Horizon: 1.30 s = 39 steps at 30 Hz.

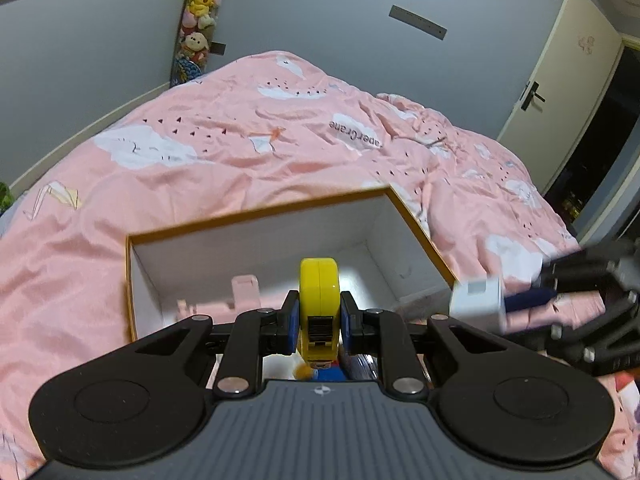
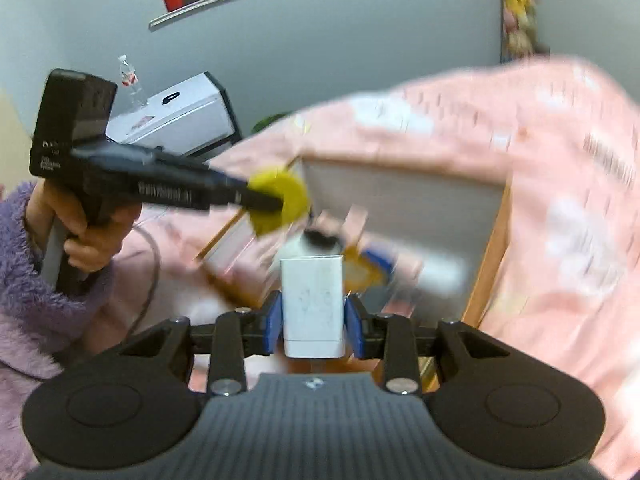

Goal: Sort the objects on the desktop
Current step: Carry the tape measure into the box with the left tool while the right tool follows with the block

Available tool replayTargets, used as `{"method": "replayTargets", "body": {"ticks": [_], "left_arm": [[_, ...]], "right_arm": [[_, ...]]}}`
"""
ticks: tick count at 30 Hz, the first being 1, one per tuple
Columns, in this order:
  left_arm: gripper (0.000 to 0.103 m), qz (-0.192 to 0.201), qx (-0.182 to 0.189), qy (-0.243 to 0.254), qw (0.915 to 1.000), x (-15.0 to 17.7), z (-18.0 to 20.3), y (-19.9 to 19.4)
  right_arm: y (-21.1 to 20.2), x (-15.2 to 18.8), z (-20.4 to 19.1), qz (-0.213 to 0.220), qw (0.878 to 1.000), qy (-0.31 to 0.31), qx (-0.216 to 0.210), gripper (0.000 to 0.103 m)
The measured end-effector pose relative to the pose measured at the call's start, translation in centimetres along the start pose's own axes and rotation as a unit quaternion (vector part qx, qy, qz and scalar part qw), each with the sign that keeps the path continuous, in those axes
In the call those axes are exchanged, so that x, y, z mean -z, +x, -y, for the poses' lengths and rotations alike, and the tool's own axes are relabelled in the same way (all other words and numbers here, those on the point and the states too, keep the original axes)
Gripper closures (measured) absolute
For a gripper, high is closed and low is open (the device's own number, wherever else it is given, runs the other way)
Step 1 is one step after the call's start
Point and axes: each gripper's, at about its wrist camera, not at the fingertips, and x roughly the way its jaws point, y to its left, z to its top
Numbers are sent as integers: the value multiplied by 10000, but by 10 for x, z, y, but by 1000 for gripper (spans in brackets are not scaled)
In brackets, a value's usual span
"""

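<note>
The left gripper (image 1: 319,316) clamps a yellow tape measure (image 1: 319,300) above the open box (image 1: 256,216); right gripper (image 2: 313,322) grips a white charger (image 2: 313,304) near its right rim. Bedspread (image 1: 240,128) reads "Paper Crane".

The tape measure (image 1: 319,304) is bright yellow, with a dark ribbed patch low on its face. The pads (image 1: 293,320) clamping it are blue on black arms. The box (image 1: 264,216) has an orange rim and white walls; a pale pink item (image 1: 244,294) lies inside at 9 o'clock of the tape. The charger (image 2: 313,306) is plain white (faintly scuffed), between blue pads (image 2: 273,322). The quilt (image 1: 240,120) is salmon pink, patterned with white clouds and small dark triangles. The sleeve (image 2: 24,280) is fuzzy lilac. The wall (image 1: 320,8) is grey-blue.
</note>
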Motion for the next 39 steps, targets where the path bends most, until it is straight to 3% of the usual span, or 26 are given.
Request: {"method": "replayTargets", "body": {"ticks": [5,9,14,18,25,34,36,39], "left_arm": [[81,-6,113,-260,9996,-19,-16,26],[81,-183,241,-623,9976,-29,-30,60],[81,-540,293,-1025,9928,-33,-52,101],[81,-651,332,-1242,9896,-32,-61,118],[81,-680,370,-1362,9877,-33,-65,127],[81,-761,422,-1455,9855,-33,-63,142],[81,-779,461,-1517,9843,-33,-63,145],[81,-811,512,-1578,9828,-32,-62,149]], "right_arm": [[35,-50,9,-101,9959,-677,588,68],[81,-69,29,-594,9892,-1038,853,68],[141,-67,42,-1498,9683,-1753,955,68],[169,-65,45,-1971,9489,-2235,1043,68],[200,-62,56,-2483,9310,-2455,1065,68],[210,-42,55,-2951,8902,-3161,1437,69],[208,-42,57,-2995,8901,-3079,1525,69],[204,-46,67,-3011,9034,-2585,1626,69]]}}
